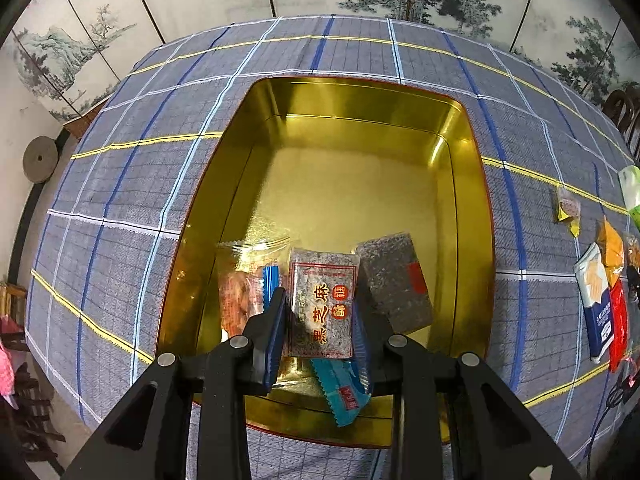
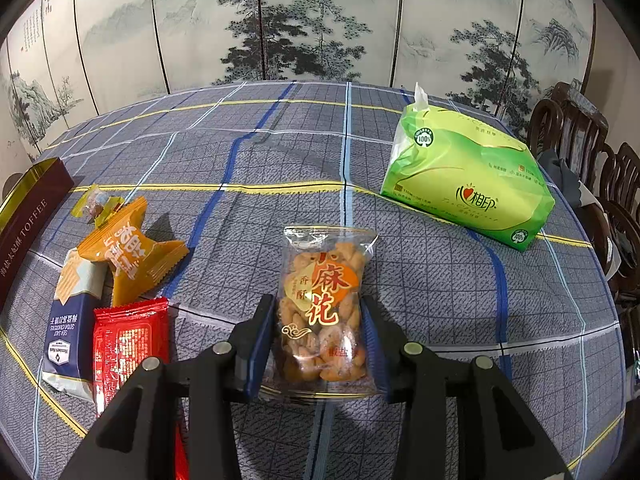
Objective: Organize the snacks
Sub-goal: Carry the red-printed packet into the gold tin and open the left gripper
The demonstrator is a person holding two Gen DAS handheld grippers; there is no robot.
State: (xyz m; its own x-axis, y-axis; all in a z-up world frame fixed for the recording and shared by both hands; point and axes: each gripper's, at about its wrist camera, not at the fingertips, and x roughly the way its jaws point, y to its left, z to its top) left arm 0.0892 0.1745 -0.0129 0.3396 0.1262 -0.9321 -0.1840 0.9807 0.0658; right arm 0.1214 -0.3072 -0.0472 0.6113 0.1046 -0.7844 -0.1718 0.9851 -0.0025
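left tongs (image 1: 320, 312): clamped on sesame bar (image 1: 323, 304) | right tongs (image 2: 318, 344): gripping twist-snack bag (image 2: 326, 304)

Sharp, evenly lit fisheye views; glare on the gold tin (image 1: 472, 208).

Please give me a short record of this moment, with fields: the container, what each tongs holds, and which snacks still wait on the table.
container: gold tin, open, on the checked tablecloth
inside tin: grey sesame block, clear snack bag, blue packet
left tongs: shut on black sesame packet, over the tin
right tongs: shut on fried twist bag
waiting snacks: orange packets, red packet, blue-white packet
other: green tissue pack
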